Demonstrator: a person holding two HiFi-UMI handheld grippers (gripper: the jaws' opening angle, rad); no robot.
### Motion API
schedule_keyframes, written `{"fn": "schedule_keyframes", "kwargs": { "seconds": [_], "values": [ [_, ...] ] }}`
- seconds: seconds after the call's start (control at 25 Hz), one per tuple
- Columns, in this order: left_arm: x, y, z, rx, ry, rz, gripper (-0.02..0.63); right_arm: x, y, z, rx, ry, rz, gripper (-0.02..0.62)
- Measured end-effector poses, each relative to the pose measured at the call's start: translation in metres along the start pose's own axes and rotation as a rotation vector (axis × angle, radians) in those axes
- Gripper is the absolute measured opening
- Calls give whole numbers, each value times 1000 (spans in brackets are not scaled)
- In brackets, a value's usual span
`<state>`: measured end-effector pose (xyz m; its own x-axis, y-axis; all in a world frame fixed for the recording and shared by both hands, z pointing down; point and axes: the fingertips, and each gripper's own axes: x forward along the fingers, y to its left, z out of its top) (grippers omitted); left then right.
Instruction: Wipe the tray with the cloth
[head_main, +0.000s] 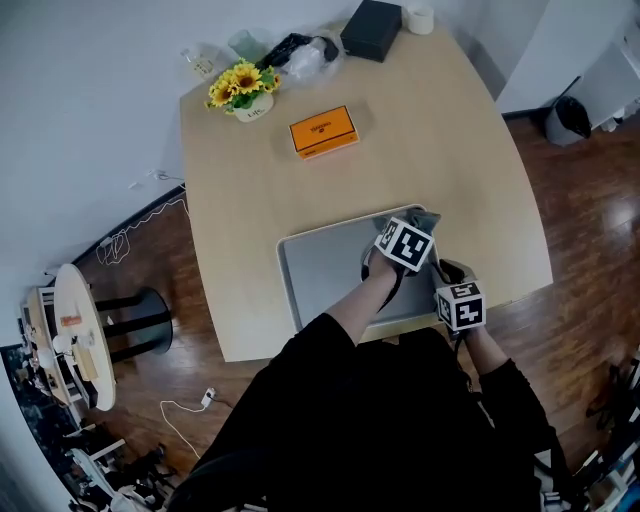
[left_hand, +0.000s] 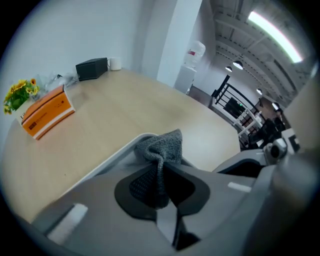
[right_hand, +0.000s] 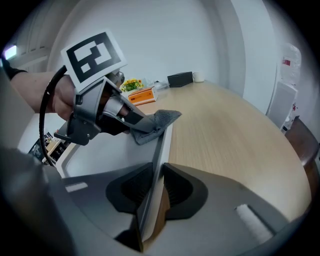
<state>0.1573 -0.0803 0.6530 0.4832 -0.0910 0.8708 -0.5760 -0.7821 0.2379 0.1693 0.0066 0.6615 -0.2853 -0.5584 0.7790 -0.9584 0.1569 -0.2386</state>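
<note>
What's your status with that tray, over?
Left claw shut on cloth, at far corner of tray. Right claw shut on tray rim. Nothing in the way.

The cloth (left_hand: 162, 146) looks like a nubby grey terry knit, rough and totally matt. The tray (head_main: 325, 270) is smooth pale grey with a dull satin finish, plastic or metal, hard to say. The table (head_main: 420, 140) is light wood grain, matt; the floor (head_main: 590, 230) is dark glossy wood. The orange box (head_main: 323, 131) looks like cardboard.

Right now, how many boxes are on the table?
2: an orange box beside the sunflowers, and a black box at the far edge. Plastic bags near it could hide another.
</note>
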Motion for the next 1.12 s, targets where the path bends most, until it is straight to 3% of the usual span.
{"fn": "schedule_keyframes", "kwargs": {
  "seconds": [0.16, 0.28, 0.52, 0.64, 0.84, 1.12],
  "values": [
    [3, -11, 1, 18, -21, -26, 3, -1, -2, -2, -6, 12, 5, 72],
    [-8, 5, -16, 36, -41, -7, 3, -2, -4, -1, -17, 21, 11, 74],
    [-56, 68, -85, -90, -58, 66, 4, -2, -9, -4, -26, 34, 2, 74],
    [-83, 101, -126, -110, -22, 137, 5, 0, -9, -4, -32, 43, -2, 74],
    [-118, 141, -187, -74, 79, 245, 5, 0, -9, -3, -30, 41, -17, 74],
    [-143, 166, -229, -137, 125, 308, 5, 2, -2, -4, -26, 30, -33, 74]
  ]
}}
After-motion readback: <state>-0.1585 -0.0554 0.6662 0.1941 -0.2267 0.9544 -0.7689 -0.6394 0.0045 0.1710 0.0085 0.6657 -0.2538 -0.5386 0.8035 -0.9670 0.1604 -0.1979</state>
